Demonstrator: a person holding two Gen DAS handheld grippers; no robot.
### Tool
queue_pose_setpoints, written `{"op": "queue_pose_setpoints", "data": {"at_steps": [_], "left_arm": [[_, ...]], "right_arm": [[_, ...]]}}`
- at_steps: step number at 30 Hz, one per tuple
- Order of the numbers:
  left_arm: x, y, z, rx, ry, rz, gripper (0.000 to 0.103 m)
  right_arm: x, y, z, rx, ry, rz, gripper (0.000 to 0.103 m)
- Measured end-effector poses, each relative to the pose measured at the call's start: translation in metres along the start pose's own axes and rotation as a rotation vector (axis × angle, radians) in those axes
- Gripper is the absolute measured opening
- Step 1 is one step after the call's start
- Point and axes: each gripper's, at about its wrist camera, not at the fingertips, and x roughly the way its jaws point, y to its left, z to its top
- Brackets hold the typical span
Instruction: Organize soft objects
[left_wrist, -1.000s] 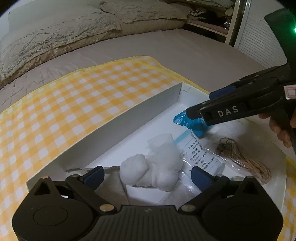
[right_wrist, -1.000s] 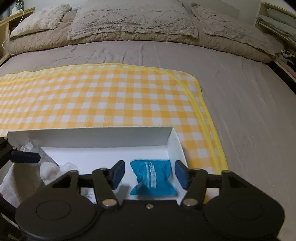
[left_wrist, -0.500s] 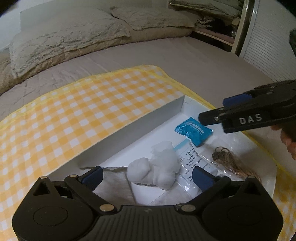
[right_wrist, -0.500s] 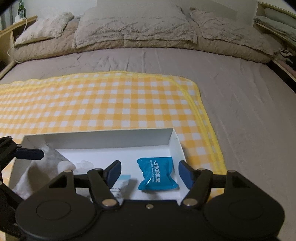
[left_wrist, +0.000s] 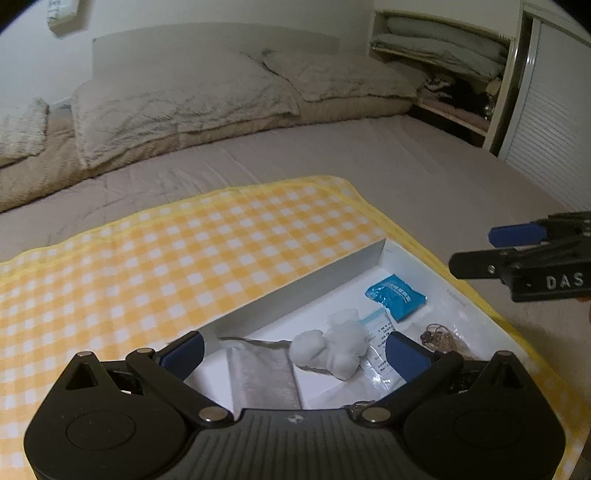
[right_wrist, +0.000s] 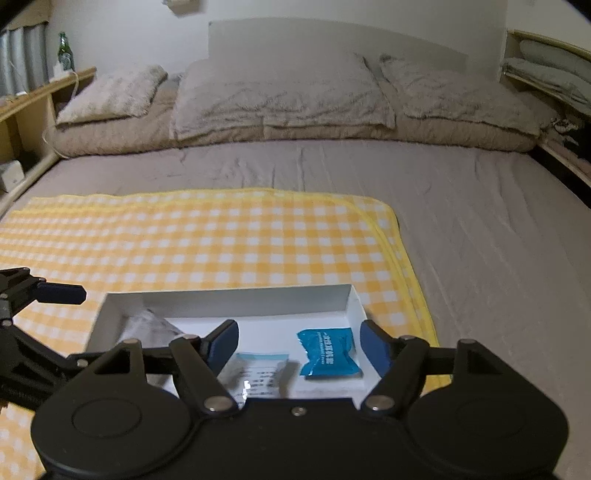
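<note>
- My left gripper (left_wrist: 293, 350) stands wide apart and holds nothing; its jaws have just been opening.
- My right gripper (right_wrist: 299, 345) stands open and empty above the shallow white cardboard box (right_wrist: 229, 297), its jaws also just opening.
- In the box lie a blue foil packet (right_wrist: 328, 352), white cotton wads (left_wrist: 332, 349), and a grey folded cloth (left_wrist: 258, 373).
- The box sits on a yellow checked cloth (left_wrist: 166, 258).

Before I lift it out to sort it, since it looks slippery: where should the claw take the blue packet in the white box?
Probably across the puffy middle of the blue packet, coming from above. It lies flat on the floor of the white box near the right wall, so a side approach is blocked. The right claw is open and empty above it.
</note>
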Motion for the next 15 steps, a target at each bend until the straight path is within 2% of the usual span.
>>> {"op": "queue_pose_setpoints", "data": {"at_steps": [5,9,12,15], "left_arm": [[-0.031,-0.001,-0.003,-0.015,-0.036,0.017,0.103],[-0.054,-0.002,-0.006,-0.044,-0.061,0.077,0.103],[-0.072,-0.002,-0.009,-0.062,-0.083,0.088,0.103],[-0.092,-0.005,-0.013,-0.066,-0.110,0.110,0.103]], "right_arm": [[-0.026,0.005,-0.006,-0.005,-0.035,0.026,0.075],[-0.043,0.009,-0.014,-0.004,-0.050,0.037,0.075],[-0.057,0.011,-0.019,-0.013,-0.077,0.035,0.082],[-0.071,0.012,-0.024,-0.015,-0.100,0.020,0.083]]}}
